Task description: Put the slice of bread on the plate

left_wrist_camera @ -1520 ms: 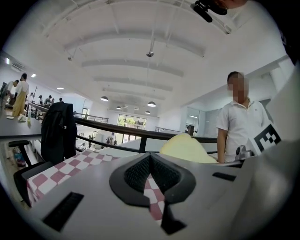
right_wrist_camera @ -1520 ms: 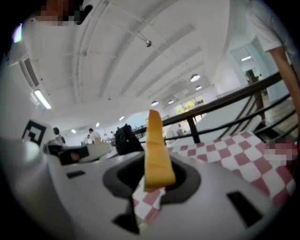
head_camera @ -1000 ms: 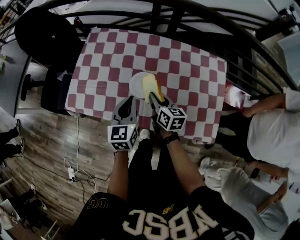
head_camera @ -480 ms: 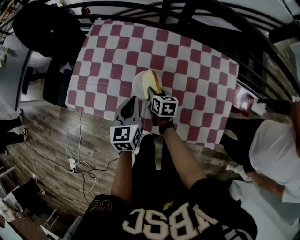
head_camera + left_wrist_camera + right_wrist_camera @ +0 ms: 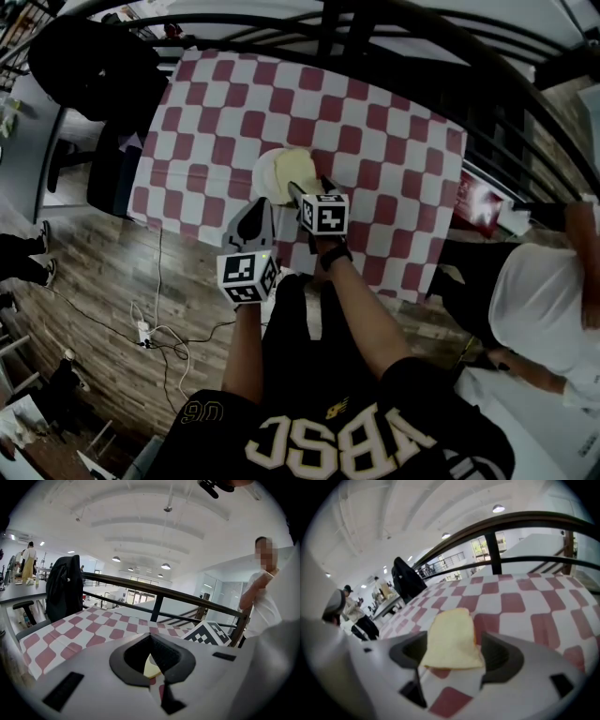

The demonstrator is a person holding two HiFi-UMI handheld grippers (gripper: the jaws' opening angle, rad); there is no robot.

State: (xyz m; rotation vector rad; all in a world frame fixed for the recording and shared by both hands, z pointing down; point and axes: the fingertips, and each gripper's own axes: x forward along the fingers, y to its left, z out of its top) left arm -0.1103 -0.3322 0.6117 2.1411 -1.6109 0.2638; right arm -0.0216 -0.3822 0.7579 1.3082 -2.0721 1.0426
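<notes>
A pale slice of bread [image 5: 292, 171] lies on the white plate [image 5: 262, 174] near the front edge of the checked table. My right gripper [image 5: 310, 188] reaches down over the plate's right side. Its jaws are opening, with the bread [image 5: 453, 639] between them and the pads standing off its sides. My left gripper [image 5: 260, 206] hovers just in front of the plate, shut and empty, its tips [image 5: 151, 637] meeting. A sliver of the bread [image 5: 151, 667] shows through the gap behind those tips.
The red-and-white checked tablecloth [image 5: 375, 169] covers the table. A black railing [image 5: 394, 37] runs behind it. A chair draped with a black jacket [image 5: 94, 75] stands at the left. A person in white [image 5: 544, 291] stands at the right, beside a red object [image 5: 473, 202].
The right gripper sank toward the plate and its jaws spread. The bread, tilted up in the jaws before, now lies flat on the plate. The left gripper dropped slightly.
</notes>
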